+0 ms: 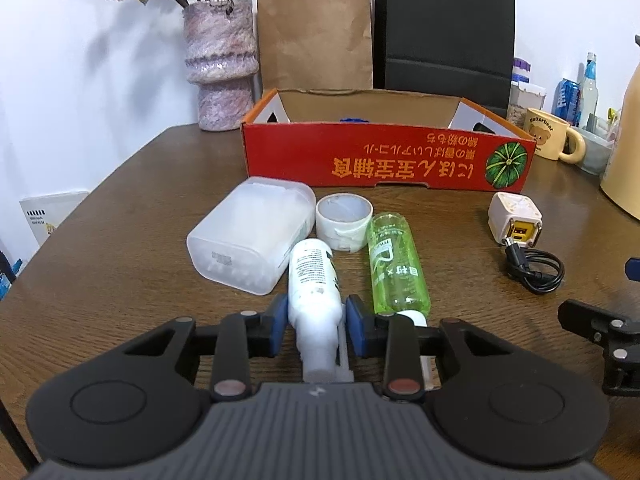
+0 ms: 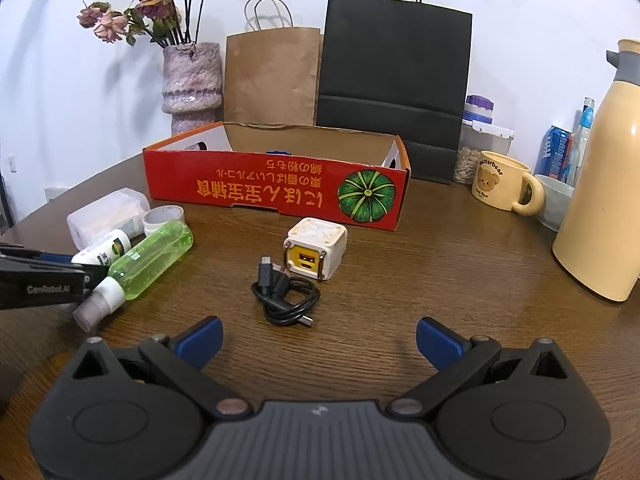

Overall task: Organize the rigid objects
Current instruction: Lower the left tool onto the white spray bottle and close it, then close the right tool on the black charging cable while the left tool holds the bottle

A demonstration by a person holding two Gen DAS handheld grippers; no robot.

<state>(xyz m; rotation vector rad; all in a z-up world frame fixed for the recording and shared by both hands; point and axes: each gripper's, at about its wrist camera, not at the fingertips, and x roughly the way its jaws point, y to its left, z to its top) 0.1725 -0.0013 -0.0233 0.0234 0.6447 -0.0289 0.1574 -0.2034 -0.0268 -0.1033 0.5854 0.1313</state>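
The white bottle is seen lying on the brown tabletop, and its lower body is clamped between the blue pads of the left claw. Just beside it on the right, a green transparent bottle is laid on its side, its white cap toward the camera. Behind the two bottles, a translucent plastic box and a roll of white tape are placed close together, in front of the red cardboard box. The right claw is held wide apart with nothing between its pads, above the tabletop. Ahead of it, a coiled black cable lies just beside a small white cube charger.
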